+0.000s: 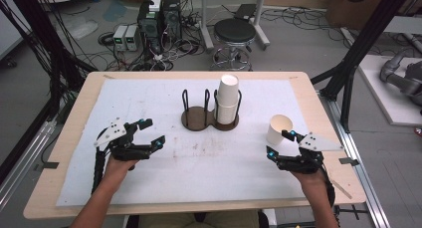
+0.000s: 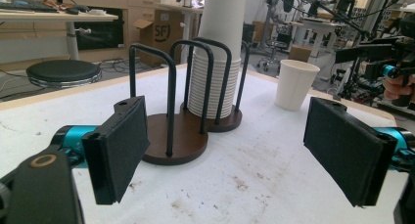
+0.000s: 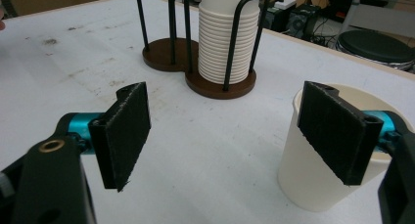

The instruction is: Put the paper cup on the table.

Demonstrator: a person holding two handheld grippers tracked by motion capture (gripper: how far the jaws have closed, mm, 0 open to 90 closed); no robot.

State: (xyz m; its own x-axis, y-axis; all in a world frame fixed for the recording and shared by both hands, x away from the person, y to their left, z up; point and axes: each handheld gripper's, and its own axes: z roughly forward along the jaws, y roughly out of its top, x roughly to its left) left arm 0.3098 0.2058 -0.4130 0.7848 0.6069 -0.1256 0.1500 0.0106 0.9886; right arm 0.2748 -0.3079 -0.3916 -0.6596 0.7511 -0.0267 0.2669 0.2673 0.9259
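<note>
- Loose paper cup (image 1: 278, 130) stands upright on tabletop (image 1: 209, 163), right of cup holder (image 1: 209, 117) w/ stacked cups (image 1: 228, 102).
- Right gripper (image 1: 278, 145) just beside cup, fingers wide open, holding nothing; 1 finger (image 3: 337, 131) in front of cup.
- Left gripper (image 1: 152, 132) wide open, empty, well apart.
- Step, I judge: approach. Next: center cup between fingers, close gently.

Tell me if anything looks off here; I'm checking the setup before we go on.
Nothing is spilled or damaged. One paper cup stands upright alone by the right tool, apart from the cup stack in the holder, whose other ring is empty. The white mat has faint brown stains.
</note>
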